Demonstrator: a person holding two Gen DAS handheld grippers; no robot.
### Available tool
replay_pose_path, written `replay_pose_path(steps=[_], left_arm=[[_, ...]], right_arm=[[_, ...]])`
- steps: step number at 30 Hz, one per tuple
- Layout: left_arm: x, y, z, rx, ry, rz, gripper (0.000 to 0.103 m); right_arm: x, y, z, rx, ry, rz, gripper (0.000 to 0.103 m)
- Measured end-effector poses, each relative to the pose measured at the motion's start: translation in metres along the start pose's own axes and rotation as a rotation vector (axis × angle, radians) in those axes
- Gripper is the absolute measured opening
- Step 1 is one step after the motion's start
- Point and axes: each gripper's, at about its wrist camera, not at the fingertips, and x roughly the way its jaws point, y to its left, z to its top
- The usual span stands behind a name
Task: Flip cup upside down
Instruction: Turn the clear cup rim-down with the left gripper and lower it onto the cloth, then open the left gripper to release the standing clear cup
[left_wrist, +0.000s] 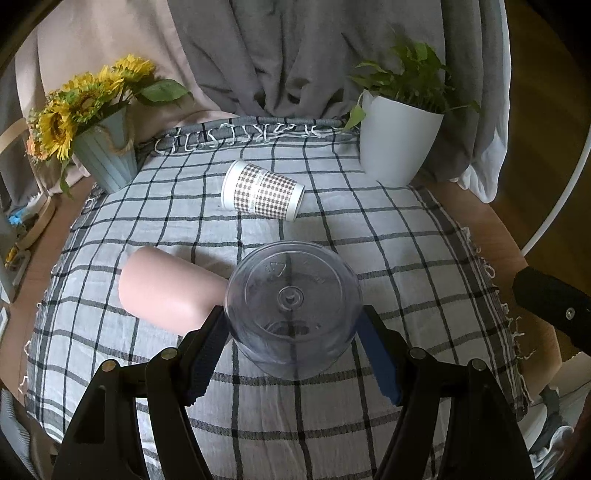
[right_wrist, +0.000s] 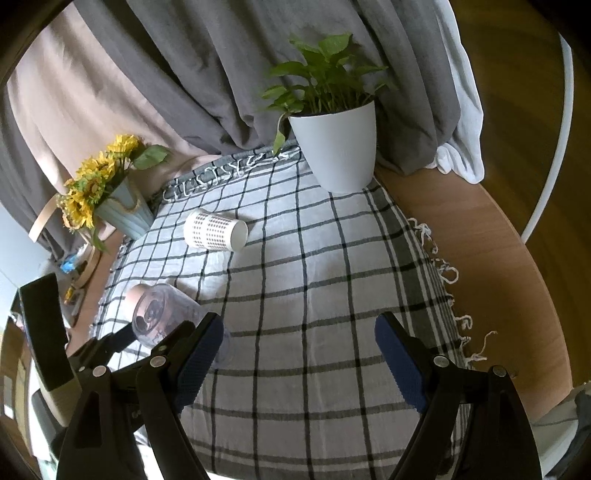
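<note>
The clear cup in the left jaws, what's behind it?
Behind the clear cup lies a pink cup on its side, its right end covered. Farther back lies a checked paper cup.

Home setting, looks like a living or dining corner. Round wooden table (right_wrist: 480, 236) under a checked, fringed tablecloth (right_wrist: 314, 295). At the cloth's far edge: sunflowers in a blue ribbed pot (left_wrist: 107, 155) on the left, leafy plant in a white pot (left_wrist: 397, 140) on the right. Grey and beige curtains (left_wrist: 288, 51) hang behind the table.
</note>
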Motion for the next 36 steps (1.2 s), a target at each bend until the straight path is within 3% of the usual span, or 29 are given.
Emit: replay_pose_path(steps=[6, 17, 22, 32, 36], left_arm=[[-0.002, 0.002, -0.002, -0.007, 0.005, 0.005, 0.072], [-0.017, 0.004, -0.004, -0.039, -0.020, 0.008, 0.085], [-0.052, 0.009, -0.012, -0.068, -0.073, 0.082, 0.103], [-0.123, 0.045, -0.039, -0.110, -0.155, 0.227, 0.103], [-0.150, 0.068, -0.051, -0.146, -0.165, 0.206, 0.103]], right_arm=[[0.001, 0.002, 0.000, -0.007, 0.007, 0.012, 0.084], [-0.003, 0.002, 0.000, -0.018, 0.002, 0.013, 0.084], [-0.014, 0.002, -0.002, -0.041, -0.016, 0.001, 0.084], [-0.054, 0.041, -0.024, -0.128, -0.069, -0.012, 0.092], [-0.074, 0.067, -0.043, -0.148, -0.086, -0.016, 0.092]])
